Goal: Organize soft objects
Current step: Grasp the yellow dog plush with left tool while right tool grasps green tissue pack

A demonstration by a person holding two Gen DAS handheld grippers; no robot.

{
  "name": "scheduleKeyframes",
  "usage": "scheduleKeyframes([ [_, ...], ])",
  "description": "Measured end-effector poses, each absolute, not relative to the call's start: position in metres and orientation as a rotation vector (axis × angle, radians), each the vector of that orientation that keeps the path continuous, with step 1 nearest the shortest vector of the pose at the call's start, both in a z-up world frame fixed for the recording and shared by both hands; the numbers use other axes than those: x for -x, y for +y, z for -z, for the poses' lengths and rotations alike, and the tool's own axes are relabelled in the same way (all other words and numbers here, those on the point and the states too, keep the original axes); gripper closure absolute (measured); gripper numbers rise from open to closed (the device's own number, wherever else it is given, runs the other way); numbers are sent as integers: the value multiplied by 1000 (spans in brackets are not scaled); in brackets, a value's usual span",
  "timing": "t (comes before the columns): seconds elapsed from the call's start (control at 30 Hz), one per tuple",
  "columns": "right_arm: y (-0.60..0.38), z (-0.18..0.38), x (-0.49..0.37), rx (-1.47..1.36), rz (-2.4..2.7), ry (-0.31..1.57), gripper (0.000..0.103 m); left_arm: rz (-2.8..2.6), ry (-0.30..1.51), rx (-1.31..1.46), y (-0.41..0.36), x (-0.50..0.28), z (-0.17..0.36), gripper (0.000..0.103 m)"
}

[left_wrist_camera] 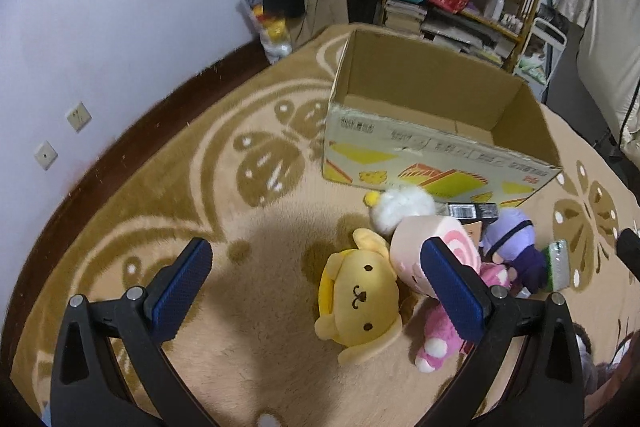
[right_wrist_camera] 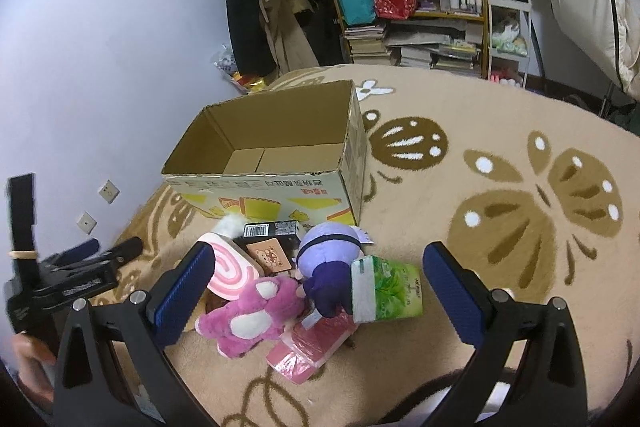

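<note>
Currently both grippers are held with fingers spread wide and nothing between them. The left gripper [left_wrist_camera: 316,291] hangs over a yellow dog plush [left_wrist_camera: 360,301], which lies face up between the blue pads, nearer the right-hand pad. Just beyond that pad a pink swirl cushion [left_wrist_camera: 432,247] and a pink bear [left_wrist_camera: 436,331] are seen, with a white fluffy toy [left_wrist_camera: 400,207] further ahead.

The right gripper [right_wrist_camera: 320,291] is poised above the heap: pink bear [right_wrist_camera: 252,315] by the left-hand pad, purple doll [right_wrist_camera: 328,259] ahead of the gap, a green tissue pack [right_wrist_camera: 388,291] towards the right-hand pad, a pink pack [right_wrist_camera: 312,351] beneath the gap. A black carton [right_wrist_camera: 272,229] and a small bear-print card [right_wrist_camera: 270,253] are noted beyond the fingertips.

The cardboard box [right_wrist_camera: 276,191] stands open ahead of both sets of fingers; no toy is seen in the visible part of its floor.

Handling, as judged: the plush is light, stuffed, compressible, not fragile; the pile fabric is grippy, not slick. A squeeze is expected to sink in before it holds. The dog plush is best taken across the head, the thickest part; ears and limbs are floppy and likely to let the body swing. The tissue packs are film-wrapped and may slide.
</note>
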State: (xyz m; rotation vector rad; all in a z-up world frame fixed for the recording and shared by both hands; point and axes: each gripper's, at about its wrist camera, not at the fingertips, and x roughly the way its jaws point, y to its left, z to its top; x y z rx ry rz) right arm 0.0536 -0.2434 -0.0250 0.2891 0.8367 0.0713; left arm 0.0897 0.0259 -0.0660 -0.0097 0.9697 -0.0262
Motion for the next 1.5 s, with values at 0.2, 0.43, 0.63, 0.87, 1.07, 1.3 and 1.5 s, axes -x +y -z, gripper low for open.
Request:
scheduleKeyframes([
  [0.2,-247,32,-63,-308,-79,874,0,21,1048,-2,18,-110,92,0],
  [0.43,-262,56,-76,-384,-52,956,4,29,1110,-49,10,-115,112,0],
  [0.63,-278,84,-81,-483,-27,1049,11,38,1149,-70,5,-116,126,0],
  [0.87,-303,113,-84,-647,14,1103,19,30,1201,-87,4,-121,145,0],
  [1.07,-310,132,-89,-694,38,1134,19,32,1216,-79,4,-122,148,0],
  [1.3,-310,148,-94,-731,37,1157,19,36,1239,-58,7,-125,154,0],
  [1.5,-302,142,-94,-690,38,1135,25,53,1294,-48,5,-129,164,0],
])
